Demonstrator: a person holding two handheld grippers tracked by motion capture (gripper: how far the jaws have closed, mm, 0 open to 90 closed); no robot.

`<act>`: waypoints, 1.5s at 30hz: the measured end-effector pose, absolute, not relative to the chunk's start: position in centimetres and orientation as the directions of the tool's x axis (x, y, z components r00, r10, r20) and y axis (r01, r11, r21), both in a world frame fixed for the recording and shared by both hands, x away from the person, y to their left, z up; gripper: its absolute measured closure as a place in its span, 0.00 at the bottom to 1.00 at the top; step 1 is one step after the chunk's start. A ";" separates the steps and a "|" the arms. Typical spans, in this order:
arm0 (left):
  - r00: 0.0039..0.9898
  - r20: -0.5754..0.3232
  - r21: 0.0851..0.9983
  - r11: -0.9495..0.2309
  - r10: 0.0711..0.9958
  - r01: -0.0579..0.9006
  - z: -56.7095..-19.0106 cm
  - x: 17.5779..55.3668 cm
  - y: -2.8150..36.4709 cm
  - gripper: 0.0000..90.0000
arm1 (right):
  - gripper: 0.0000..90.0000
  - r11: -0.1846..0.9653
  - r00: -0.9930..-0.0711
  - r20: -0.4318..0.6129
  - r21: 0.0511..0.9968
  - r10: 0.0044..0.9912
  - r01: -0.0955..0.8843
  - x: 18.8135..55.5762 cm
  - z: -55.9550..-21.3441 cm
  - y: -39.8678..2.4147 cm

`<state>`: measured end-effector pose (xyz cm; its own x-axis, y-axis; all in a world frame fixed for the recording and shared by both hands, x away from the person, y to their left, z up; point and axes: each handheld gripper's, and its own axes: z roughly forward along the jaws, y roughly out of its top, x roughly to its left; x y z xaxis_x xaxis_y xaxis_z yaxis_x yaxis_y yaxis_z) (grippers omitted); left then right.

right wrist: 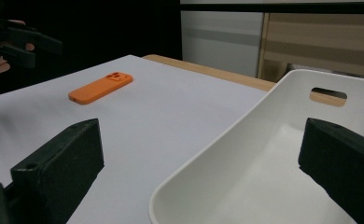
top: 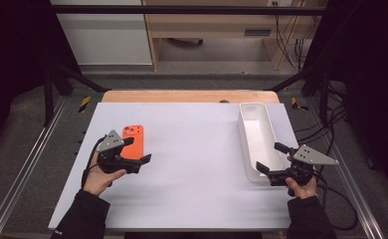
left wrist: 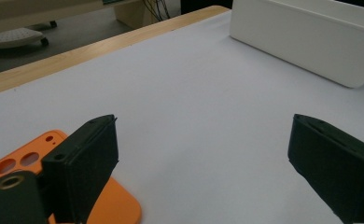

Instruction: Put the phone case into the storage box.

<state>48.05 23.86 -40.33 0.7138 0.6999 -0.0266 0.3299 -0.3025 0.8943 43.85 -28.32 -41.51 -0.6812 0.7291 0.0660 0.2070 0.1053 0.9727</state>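
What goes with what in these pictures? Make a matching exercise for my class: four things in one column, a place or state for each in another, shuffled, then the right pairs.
Things
1. orange phone case
2. white bin
3. left gripper
4. right gripper

Places or states
A. open, at the near end of the bin
B. empty, on the table's right side
C. lying flat on the table's left side
D. open, over the near end of the phone case

Pairs: 1-C, 2-B, 3-D, 4-A
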 end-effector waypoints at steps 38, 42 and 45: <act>0.618 -0.009 0.782 -0.380 0.786 0.494 -44.1 51.9 22.7 0.80 | 0.00 0.122 -0.679 0.057 0.970 0.732 0.213 43.9 -41.6 -28.2; 0.618 0.000 0.761 -0.401 0.787 0.510 -44.4 52.0 22.5 0.88 | 0.00 0.132 -0.679 0.052 0.967 0.732 0.216 44.0 -41.8 -28.0; 0.613 0.009 0.754 -0.407 0.790 0.515 -44.5 52.1 22.4 0.92 | 0.00 0.131 -0.679 0.054 0.967 0.732 0.218 44.0 -41.8 -28.0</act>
